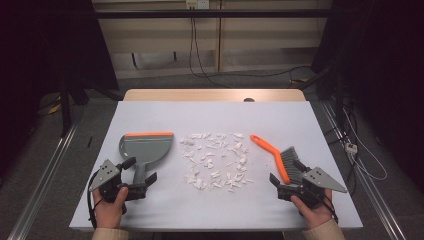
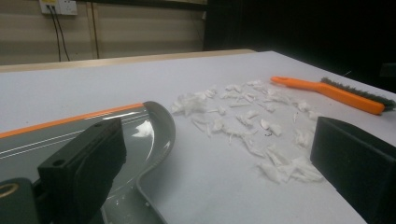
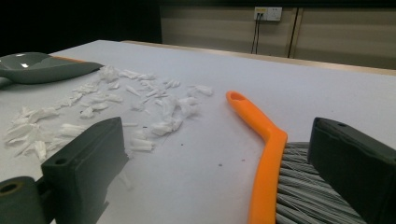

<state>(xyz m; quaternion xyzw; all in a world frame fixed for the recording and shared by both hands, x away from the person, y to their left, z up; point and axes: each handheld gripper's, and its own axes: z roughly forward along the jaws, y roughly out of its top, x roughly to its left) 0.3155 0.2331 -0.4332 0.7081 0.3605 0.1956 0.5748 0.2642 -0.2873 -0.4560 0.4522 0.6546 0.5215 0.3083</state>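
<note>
Left gripper (image 1: 141, 176) jaws wide apart, straddling grey plastic dustpan (image 1: 145, 149) handle; right gripper (image 1: 286, 175) likewise around orange-handled brush (image 1: 278, 156); white paper scraps (image 1: 215, 161) between.

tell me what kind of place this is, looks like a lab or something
Probably a lab or recording setup, not a home: a pale grey table in a dark room, loose black cables along the floor, and metal floor rails beside it.

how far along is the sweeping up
Barely begun. Done: nothing swept; the paper scraps lie scattered on the table, apart from what looks like one bit in the dustpan. In hand: the left gripper stands open around the dustpan's handle, the right gripper open around the brush. Left: grip both, sweep the scraps into the pan.
</note>
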